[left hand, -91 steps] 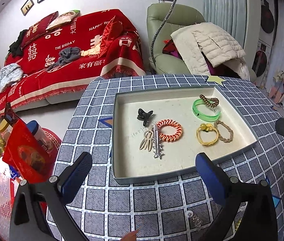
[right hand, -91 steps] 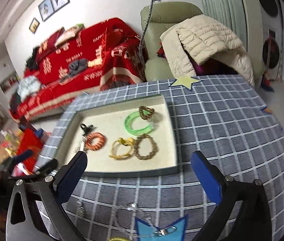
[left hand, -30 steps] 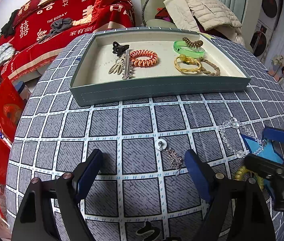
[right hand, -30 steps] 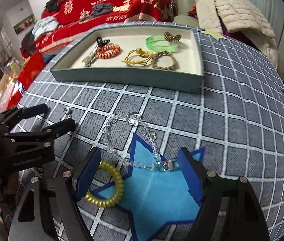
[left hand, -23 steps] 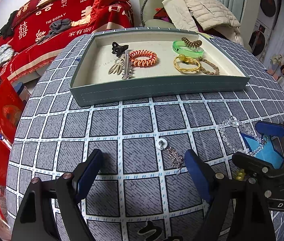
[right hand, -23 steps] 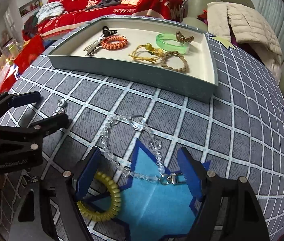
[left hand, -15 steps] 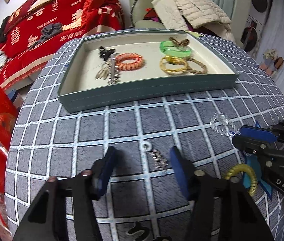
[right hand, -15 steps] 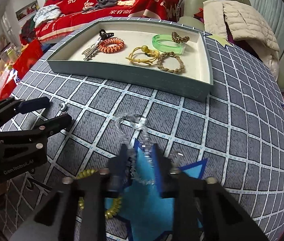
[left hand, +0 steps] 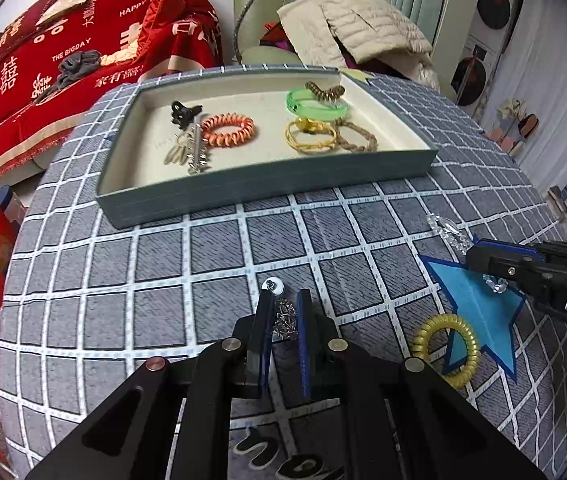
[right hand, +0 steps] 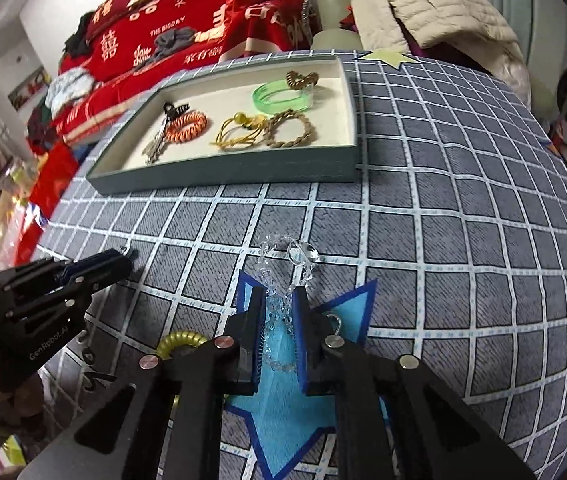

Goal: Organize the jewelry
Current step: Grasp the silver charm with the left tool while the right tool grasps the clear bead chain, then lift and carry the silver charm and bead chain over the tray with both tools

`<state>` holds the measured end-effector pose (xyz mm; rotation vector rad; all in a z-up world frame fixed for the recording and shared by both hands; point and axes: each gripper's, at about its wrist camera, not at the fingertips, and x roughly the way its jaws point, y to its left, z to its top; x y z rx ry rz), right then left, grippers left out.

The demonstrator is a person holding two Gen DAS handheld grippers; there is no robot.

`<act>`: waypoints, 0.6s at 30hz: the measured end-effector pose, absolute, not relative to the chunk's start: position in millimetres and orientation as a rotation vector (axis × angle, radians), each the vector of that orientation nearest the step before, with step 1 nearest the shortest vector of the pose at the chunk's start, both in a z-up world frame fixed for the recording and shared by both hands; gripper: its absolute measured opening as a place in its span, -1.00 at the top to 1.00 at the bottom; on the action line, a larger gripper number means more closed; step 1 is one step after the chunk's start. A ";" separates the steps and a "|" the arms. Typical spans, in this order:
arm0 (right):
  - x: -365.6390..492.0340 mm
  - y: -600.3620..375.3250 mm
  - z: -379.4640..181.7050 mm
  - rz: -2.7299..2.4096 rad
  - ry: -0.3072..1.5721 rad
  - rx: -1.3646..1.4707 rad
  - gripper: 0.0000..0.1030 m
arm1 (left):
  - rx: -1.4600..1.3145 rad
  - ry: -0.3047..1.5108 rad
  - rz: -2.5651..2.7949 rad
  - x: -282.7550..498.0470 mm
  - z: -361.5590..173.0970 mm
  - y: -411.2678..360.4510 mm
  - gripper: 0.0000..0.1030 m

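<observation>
My left gripper [left hand: 285, 296] points down at the checked tablecloth. Its jaws are closing and its pads pinch a small silver charm chain [left hand: 285, 319] with a white disc at its far end. My right gripper [right hand: 279, 292] is over the blue felt star [right hand: 283, 408]; its jaws are closing too, pinched on a clear crystal bead strand [right hand: 302, 253], whose loop hangs free in front. In the left wrist view the right gripper [left hand: 471, 252] holds the crystal strand [left hand: 447, 230] off the cloth. The grey tray [left hand: 267, 184] behind holds several hair ties, bangles and clips.
A yellow coil hair tie [left hand: 419, 340] lies on the cloth at the star's [left hand: 479, 304] left edge. The tray [right hand: 223, 174] is at the table's far side. Beyond it are a red-draped sofa [left hand: 83, 52] and a green armchair with a padded coat [left hand: 363, 24].
Both grippers went from wide open to nearly closed, the left around the silver chain and the right around the crystal strand. The strand bunched up and lifted off the star.
</observation>
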<state>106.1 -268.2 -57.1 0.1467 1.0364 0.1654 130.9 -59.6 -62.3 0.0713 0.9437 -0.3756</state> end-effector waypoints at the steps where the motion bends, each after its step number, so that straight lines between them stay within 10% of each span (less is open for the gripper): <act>1: 105.2 -270.0 -56.1 0.167 1.034 0.160 0.72 | 0.066 0.938 -0.376 130.0 -60.0 -57.0 0.36; 18: 97.8 -280.1 -39.8 0.185 0.995 0.280 0.83 | 0.011 0.878 -0.373 123.6 -36.0 -24.9 0.36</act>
